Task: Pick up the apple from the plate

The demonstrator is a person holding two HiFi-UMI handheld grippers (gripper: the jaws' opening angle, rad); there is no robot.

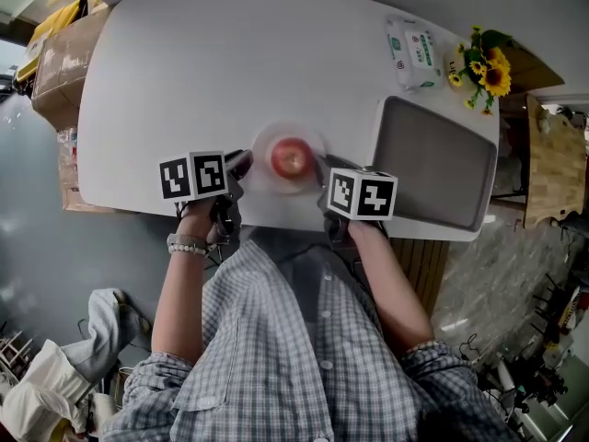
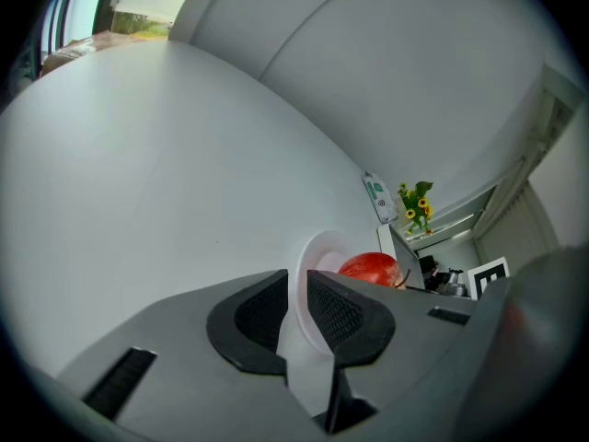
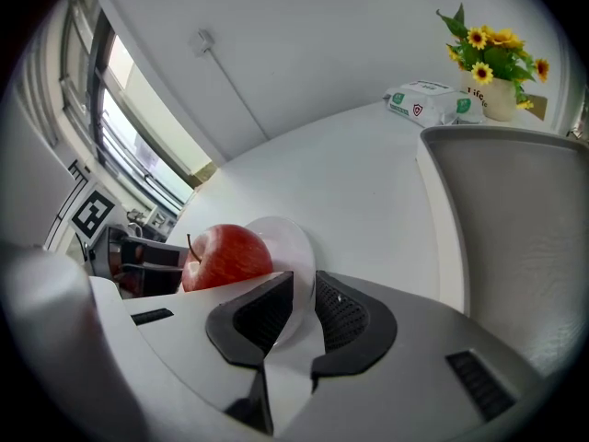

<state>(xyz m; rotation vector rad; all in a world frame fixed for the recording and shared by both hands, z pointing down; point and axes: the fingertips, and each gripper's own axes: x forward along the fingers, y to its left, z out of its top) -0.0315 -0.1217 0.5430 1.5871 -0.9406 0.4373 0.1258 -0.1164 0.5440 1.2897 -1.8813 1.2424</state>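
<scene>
Left gripper [image 2: 296, 288]: fingers narrowly apart, clamped on plate [image 2: 322, 247] rim. Right gripper [image 3: 304, 288]: same, clamped on opposite rim. Apple [image 1: 291, 157] sitting on plate between both, over white surface [image 1: 230, 63].

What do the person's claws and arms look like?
Each claw, left and right, is smooth grey with two curved black pads, bumpy inside. Each carries a white cube, left and right, with black square markers. The person wears a checked shirt, sleeves rolled up, and a bracelet on the left wrist.
</scene>
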